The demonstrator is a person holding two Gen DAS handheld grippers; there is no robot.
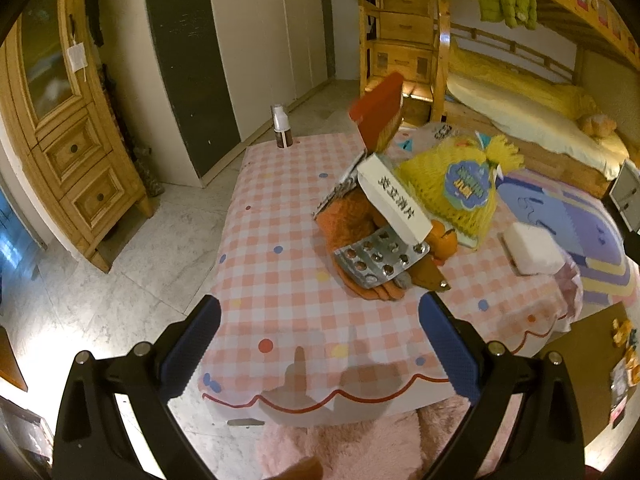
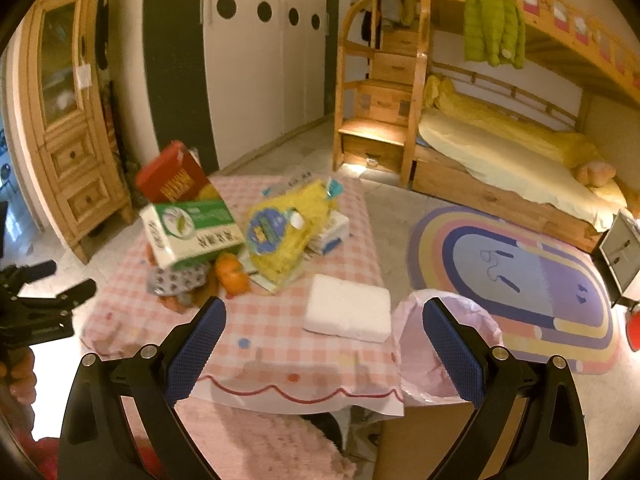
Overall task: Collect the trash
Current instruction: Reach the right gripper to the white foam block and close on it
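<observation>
Both your grippers gape empty: the left gripper (image 1: 320, 344) sits nearer the blister pack (image 1: 378, 258), just ahead; the right gripper (image 2: 324, 344) faces the foam block (image 2: 347, 314).

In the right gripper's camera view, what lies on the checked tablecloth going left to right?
Green-and-white box → orange peel → yellow net bag → white foam block → pink trash bag at the table's right edge.

A heap of trash sits mid-table: a red box (image 2: 172, 178) tilted atop a white-green carton (image 2: 192, 232), silver pill blisters (image 1: 376, 258), yellow mesh bag (image 2: 288, 232), and a white foam block (image 2: 347, 313) lying apart.
</observation>
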